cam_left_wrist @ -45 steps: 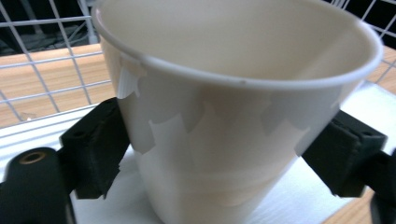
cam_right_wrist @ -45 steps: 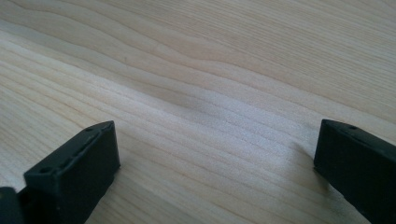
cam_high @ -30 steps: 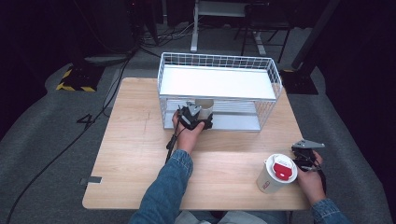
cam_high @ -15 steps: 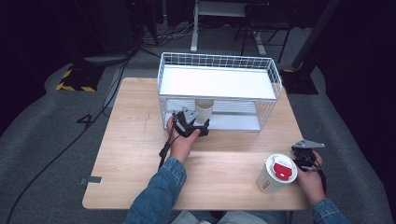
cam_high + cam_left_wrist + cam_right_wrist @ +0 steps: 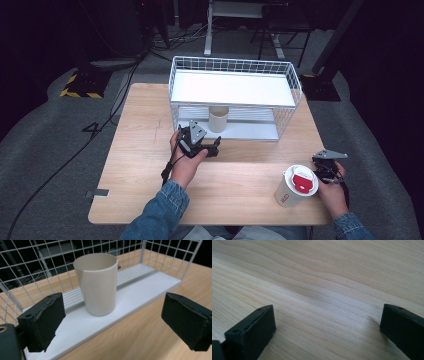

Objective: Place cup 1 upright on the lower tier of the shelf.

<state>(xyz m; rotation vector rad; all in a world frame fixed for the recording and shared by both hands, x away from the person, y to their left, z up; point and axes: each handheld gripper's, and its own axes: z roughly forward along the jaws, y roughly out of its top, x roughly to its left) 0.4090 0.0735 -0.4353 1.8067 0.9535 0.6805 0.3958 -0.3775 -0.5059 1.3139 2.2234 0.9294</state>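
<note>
My left gripper [image 5: 216,149] hangs just in front of the wire rack [image 5: 235,65], its jaws standing wide with nothing between them; they have just been closing a little, and the beige cup [image 5: 97,283] sits clear of both pads. As I read it, the cup is already placed on the rack's lower shelf [image 5: 140,287], and the step in hand is backing my gripper away without disturbing it. To do that well, I should pull straight back from the rack, keep the jaws spread, and stay clear of the shelf's front edge and the wire sides. I judge the cup to be light, so any brush from a pad could tip it.

The cup is plain, smooth and pale beige, tapering toward its base, upright with its mouth open and no lid. It stands near the front of the rack's lower shelf, under the white upper shelf.

My right gripper [image 5: 327,167] rests well away from the rack, near the table's [image 5: 140,150] front corner, just beside a paper cup with a red-marked lid [image 5: 296,185]; its jaws stand open over bare wood.
</note>
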